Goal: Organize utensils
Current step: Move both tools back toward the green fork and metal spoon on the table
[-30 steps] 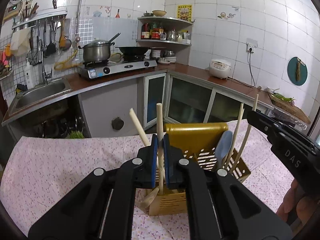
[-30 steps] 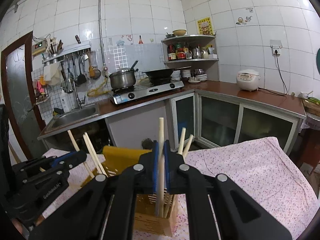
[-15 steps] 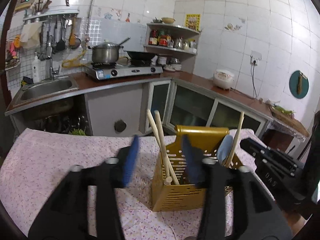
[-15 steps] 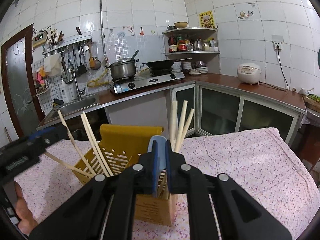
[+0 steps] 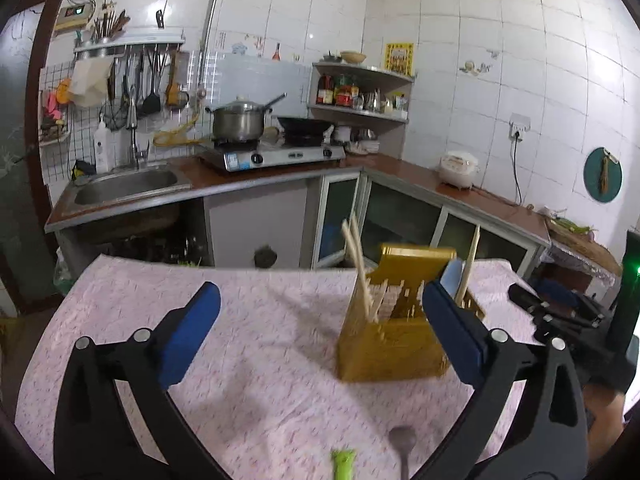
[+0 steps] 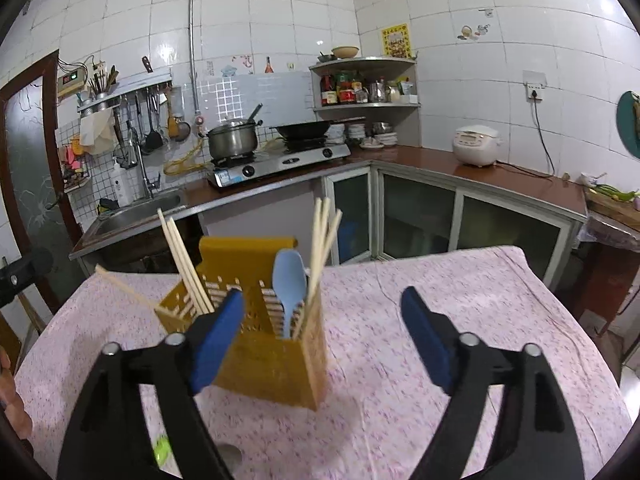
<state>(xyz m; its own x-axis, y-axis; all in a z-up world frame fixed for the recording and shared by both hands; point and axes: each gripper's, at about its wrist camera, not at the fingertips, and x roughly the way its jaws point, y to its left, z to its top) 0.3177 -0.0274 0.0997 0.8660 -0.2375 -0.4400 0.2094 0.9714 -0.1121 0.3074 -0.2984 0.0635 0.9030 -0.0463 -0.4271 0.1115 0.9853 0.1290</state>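
A yellow slotted utensil holder point(image 5: 390, 344) point(image 6: 264, 356) stands on the table with the pink floral cloth point(image 5: 260, 352). It holds several wooden chopsticks point(image 6: 320, 248) point(image 5: 358, 264) and a light blue spoon point(image 6: 288, 280). My left gripper point(image 5: 320, 332) is wide open and empty, above the table to the holder's left. My right gripper point(image 6: 322, 340) is wide open and empty, just before the holder's right side; it also shows in the left wrist view point(image 5: 560, 312). A metal spoon point(image 5: 402, 452) and a green handle point(image 5: 343, 462) lie on the cloth near me.
Behind the table runs a kitchen counter with a sink point(image 5: 124, 182), a gas stove with a pot point(image 5: 238, 124) and a wok, a corner shelf point(image 6: 364, 84) and a rice cooker point(image 6: 476, 146). The table's right edge point(image 6: 560, 300) drops off to the floor.
Both grippers have let go of the chopsticks, which now stand in the holder. Both have opened wide and pulled back from the holder.
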